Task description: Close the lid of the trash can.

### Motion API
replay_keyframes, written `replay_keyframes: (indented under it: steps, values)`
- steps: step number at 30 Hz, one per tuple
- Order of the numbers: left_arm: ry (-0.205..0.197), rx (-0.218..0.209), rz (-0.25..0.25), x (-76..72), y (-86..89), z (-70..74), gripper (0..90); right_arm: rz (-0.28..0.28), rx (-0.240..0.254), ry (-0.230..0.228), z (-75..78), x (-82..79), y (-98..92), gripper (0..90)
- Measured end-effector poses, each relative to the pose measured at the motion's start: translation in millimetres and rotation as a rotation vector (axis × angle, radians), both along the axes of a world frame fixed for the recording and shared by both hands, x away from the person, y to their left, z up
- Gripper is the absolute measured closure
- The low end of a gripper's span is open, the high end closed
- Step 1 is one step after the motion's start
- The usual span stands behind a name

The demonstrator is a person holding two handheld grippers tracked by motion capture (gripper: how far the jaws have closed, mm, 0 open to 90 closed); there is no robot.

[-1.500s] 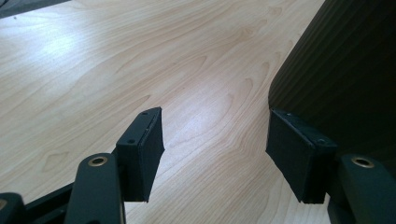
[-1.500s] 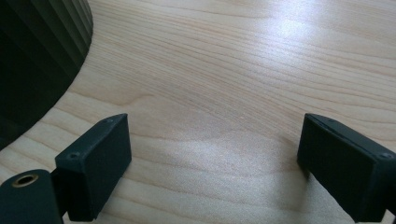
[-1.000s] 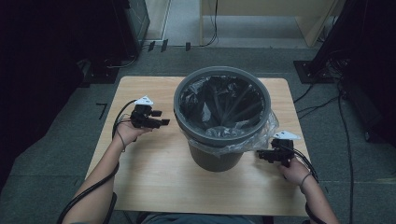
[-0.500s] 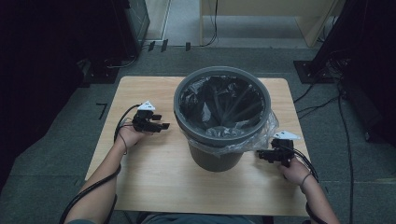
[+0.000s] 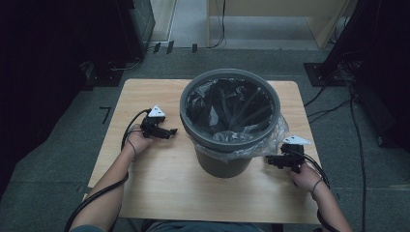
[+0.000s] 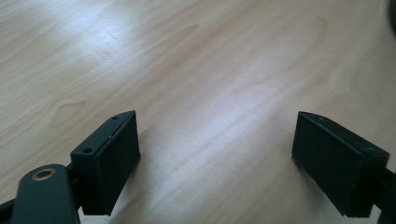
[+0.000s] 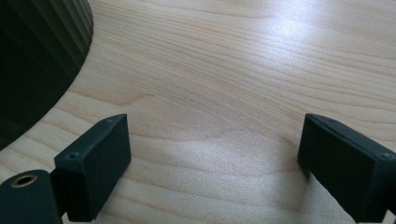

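Note:
A grey round bin (image 5: 229, 162) lined with a black bag (image 5: 227, 108) stands in the middle of the wooden table (image 5: 159, 183). A clear plastic edge (image 5: 278, 137) hangs over its front right rim. My left gripper (image 5: 170, 132) hovers low over the table just left of the bin, pointing toward it. Its jaws have just been opening and stand wide apart with nothing between them, over bare wood (image 6: 215, 158). My right gripper (image 5: 269, 161) rests at the bin's front right, open and empty (image 7: 215, 163). The bin's ribbed wall (image 7: 37, 56) is to its left.
Cables (image 5: 126, 135) trail from both grippers along the forearms. Dark stands and cords (image 5: 338, 72) sit on the grey carpet around the table. Bare wood lies in front of the bin and along the table's left side.
My left gripper has sunk toward the table and drifted a little nearer the bin. The right gripper and the bin have stayed put.

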State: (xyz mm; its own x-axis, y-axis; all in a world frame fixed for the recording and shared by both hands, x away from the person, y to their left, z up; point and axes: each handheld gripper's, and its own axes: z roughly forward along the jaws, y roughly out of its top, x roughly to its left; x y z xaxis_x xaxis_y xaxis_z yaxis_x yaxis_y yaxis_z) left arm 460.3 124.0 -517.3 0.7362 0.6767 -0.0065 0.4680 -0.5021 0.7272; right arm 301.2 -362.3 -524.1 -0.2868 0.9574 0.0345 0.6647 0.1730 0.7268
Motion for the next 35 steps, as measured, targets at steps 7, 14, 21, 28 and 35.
replay_keyframes:
  steps: [7,14,21,28,35]
  values:
    - [-0.001,0.000,0.028,1.2,-2.7,-0.1,14.3,0.000,0.000,0.000,0.0,0.0,0.0,9.5]
    - [-0.001,0.000,0.032,0.8,-3.0,-0.1,14.3,0.000,0.000,0.000,0.0,0.0,0.0,9.5]
    - [-0.001,0.001,0.037,0.2,-3.3,-0.1,14.3,0.000,0.000,0.000,0.0,0.0,0.0,9.5]
    - [-0.001,0.000,0.039,0.0,-3.5,-0.1,14.3,0.000,0.000,0.000,0.0,0.0,0.0,9.5]
    - [-0.001,0.000,0.040,-0.2,-3.5,-0.1,14.3,0.000,0.000,0.000,0.0,0.0,0.0,9.5]
